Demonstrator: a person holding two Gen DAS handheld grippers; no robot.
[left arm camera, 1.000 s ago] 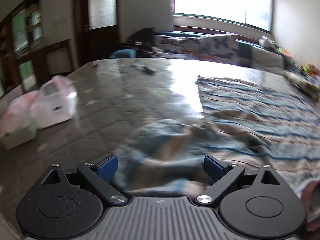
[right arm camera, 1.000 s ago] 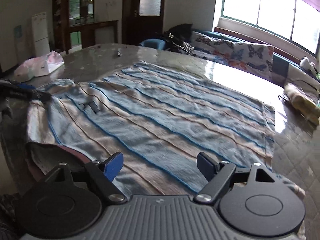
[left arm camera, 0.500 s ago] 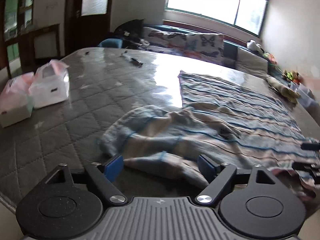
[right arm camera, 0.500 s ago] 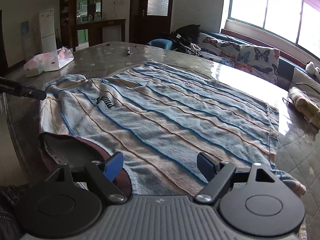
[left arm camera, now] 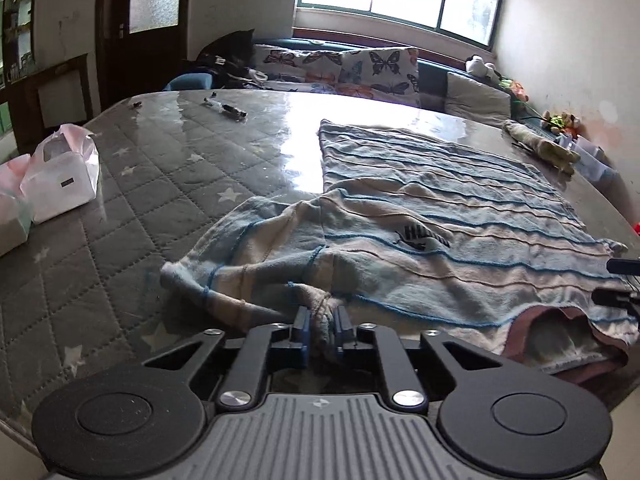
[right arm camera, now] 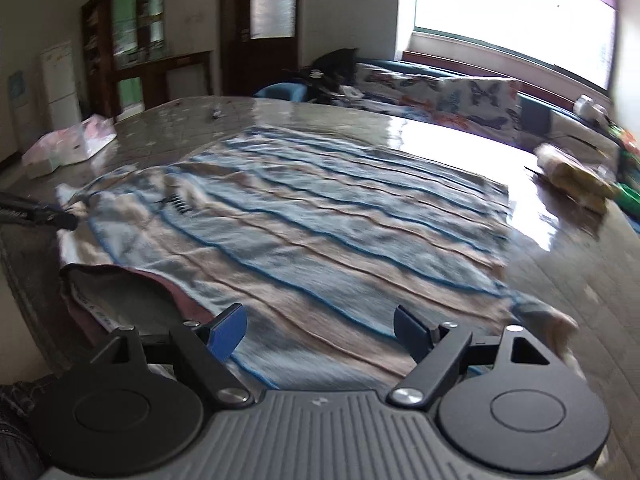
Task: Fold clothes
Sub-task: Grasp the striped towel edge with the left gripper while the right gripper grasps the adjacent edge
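Soft, limp striped shirt [left arm camera: 420,216]: left gripper [left arm camera: 320,322] just clamped on bunched sleeve; right gripper [right arm camera: 320,330] open, opposite shoulder likely next.

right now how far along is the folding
Barely begun. Done: the striped shirt lies spread flat on the quilted table, collar toward the near edge. In hand: the left gripper has just closed its jaws on the bunched sleeve; the right gripper hovers open above the shirt's near edge, holding nothing. Left: both sleeves and the body remain unfolded.
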